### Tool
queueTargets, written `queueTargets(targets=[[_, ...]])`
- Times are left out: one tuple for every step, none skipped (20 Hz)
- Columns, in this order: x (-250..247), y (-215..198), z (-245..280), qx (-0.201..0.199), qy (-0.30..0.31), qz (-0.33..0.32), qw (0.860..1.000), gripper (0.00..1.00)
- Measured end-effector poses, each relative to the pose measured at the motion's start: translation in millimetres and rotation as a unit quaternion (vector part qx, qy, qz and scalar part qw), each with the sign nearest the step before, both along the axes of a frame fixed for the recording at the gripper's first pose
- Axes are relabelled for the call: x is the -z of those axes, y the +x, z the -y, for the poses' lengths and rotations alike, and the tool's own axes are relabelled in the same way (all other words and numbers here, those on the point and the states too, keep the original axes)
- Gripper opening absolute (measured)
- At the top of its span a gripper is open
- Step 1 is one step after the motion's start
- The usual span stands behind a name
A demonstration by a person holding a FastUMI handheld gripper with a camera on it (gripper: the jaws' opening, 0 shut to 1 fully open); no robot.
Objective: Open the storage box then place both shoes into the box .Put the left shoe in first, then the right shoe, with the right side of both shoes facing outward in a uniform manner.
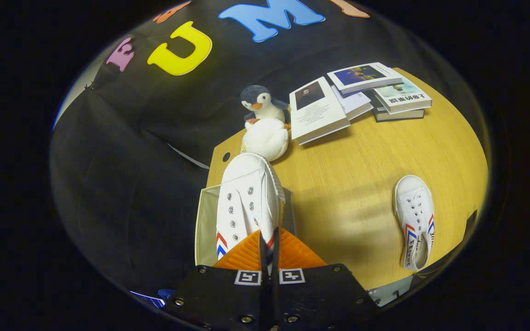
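My gripper (268, 246) is shut on the rim of a white canvas shoe (245, 197) with red and blue chevrons. The shoe hangs toe-forward over the open storage box (205, 220), a pale box at the wooden table's left corner, right beneath the fingers. A second white shoe (414, 218) of the same kind lies flat on the table (348, 184) to the right of the fingers, toe pointing away.
A stuffed penguin (262, 124) sits just beyond the held shoe's toe. Several books (361, 99) are spread at the table's far side. The table's left edge runs beside the box, with dark cloth below.
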State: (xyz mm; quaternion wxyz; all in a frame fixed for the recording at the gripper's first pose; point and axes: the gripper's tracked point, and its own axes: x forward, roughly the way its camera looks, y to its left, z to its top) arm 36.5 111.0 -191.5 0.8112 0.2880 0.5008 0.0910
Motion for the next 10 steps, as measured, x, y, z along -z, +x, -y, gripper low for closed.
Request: queueTargets(targets=[[-1,3,-9,-0.004,0.002,0.000,1.000,0.00],[-3,6,-18,-0.005,0.004,0.000,1.000,0.00],[-3,9,-27,-0.009,0.006,0.000,1.000,0.00],[-2,12,-36,-0.012,0.008,0.000,1.000,0.00],[-1,14,-45,-0.014,0.009,0.000,1.000,0.00],[0,16,-54,-0.017,0.010,-0.002,1.000,0.00],[2,19,-62,-0.020,0.011,-0.004,1.000,0.00],[5,20,-71,-0.023,0.012,-0.005,1.000,0.00],[7,22,-78,-0.026,0.012,-0.007,1.000,0.00],[11,23,-86,-0.029,0.011,-0.009,0.999,0.00]])
